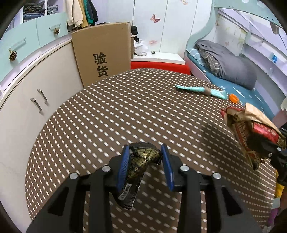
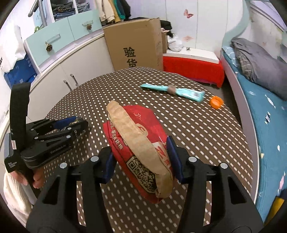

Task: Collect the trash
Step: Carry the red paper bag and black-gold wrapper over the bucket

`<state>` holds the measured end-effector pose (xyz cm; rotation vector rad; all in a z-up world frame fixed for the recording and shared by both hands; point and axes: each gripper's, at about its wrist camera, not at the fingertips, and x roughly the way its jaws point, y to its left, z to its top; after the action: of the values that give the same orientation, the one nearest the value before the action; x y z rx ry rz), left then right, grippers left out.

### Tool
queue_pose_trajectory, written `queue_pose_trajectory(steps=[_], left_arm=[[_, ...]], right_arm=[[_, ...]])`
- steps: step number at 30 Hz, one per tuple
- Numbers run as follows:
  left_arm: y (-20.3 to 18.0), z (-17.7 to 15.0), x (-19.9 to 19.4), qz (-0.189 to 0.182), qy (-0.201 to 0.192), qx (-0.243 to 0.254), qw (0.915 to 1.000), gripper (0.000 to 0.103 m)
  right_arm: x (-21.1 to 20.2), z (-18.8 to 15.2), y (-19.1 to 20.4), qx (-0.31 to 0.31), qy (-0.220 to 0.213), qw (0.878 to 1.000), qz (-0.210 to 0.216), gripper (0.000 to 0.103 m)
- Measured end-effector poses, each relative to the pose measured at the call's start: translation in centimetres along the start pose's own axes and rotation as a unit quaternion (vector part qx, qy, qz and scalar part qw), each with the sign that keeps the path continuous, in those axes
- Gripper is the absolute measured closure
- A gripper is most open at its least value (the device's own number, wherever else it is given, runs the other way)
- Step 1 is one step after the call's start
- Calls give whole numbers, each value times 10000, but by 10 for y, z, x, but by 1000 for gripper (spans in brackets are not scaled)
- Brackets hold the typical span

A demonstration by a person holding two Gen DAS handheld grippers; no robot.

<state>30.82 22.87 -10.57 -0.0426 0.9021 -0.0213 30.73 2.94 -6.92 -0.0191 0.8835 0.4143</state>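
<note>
1. Black-and-gold crumpled foil wrapper (image 1: 141,164), barcode end hanging down, sits nearest the left wrist camera, pinched between the blue pads (image 1: 123,166) of the left gripper (image 1: 146,161); the jaws stand narrow, closed on it, above the table.
2. Right gripper (image 2: 141,161) clamps a red paper bag with a brown kraft fold and a QR code (image 2: 141,150), lifted off the surface. Whether anything is inside the bag cannot be told.
3. From the right wrist view, the left gripper (image 2: 75,123) lies at 9 o'clock, held by a hand in a white sleeve (image 2: 28,177).
4. Brown tabletop with white dots (image 1: 125,111) carries a long teal wrapper (image 1: 200,90) at 1 o'clock and, just beside its far end, a small orange bottle cap (image 1: 233,98).
5. Beyond the table at 12 o'clock stands a tall brown cardboard box with black characters (image 1: 103,53), closed side facing, contents hidden.
6. At 10 o'clock, a white cabinet with pale green drawers (image 1: 32,35); open shelves above hold folded clothes (image 1: 34,10).
7. At 2 o'clock, a bed with a blue sheet (image 1: 238,87) bears a grey pillow (image 1: 233,71).
</note>
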Motion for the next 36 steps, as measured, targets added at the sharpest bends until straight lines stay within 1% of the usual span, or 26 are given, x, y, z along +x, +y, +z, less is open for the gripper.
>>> queue_pose_trajectory(steps=[3, 6, 10, 20, 23, 26, 28, 30, 33, 36], left_arm=[[-19, -10, -11, -141, -47, 34, 9999, 67], [-39, -16, -18, -168, -80, 134, 9997, 67], [-71, -25, -27, -321, -113, 233, 9991, 68], [-161, -35, -36, -735, -105, 676, 9949, 68], [-192, -39, -37, -815, -118, 876, 9927, 67], [-223, -40, -36, -1013, -8, 1067, 9891, 67], [-244, -42, -36, -1099, -11, 1169, 9870, 67], [-267, -45, -36, -1218, -10, 1283, 9842, 67], [-295, -49, -32, -1411, 94, 1407, 9799, 67], [-325, -58, -27, -1520, 198, 1614, 9749, 67]], right_arm=[[-17, -13, -9, 94, -87, 9999, -93, 52], [-32, -25, -20, 171, -132, 9995, -239, 52], [-50, -43, -40, 330, -195, 9985, -388, 52], [-91, -89, -111, 902, -267, 9925, -786, 52], [-103, -104, -138, 1143, -283, 9888, -918, 52], [-114, -118, -163, 1366, -297, 9849, -1026, 52], [-121, -128, -175, 1470, -320, 9826, -1091, 52], [-128, -140, -191, 1607, -319, 9793, -1188, 52], [-134, -153, -208, 1758, -287, 9755, -1290, 52], [-141, -169, -228, 1920, -252, 9715, -1368, 52]])
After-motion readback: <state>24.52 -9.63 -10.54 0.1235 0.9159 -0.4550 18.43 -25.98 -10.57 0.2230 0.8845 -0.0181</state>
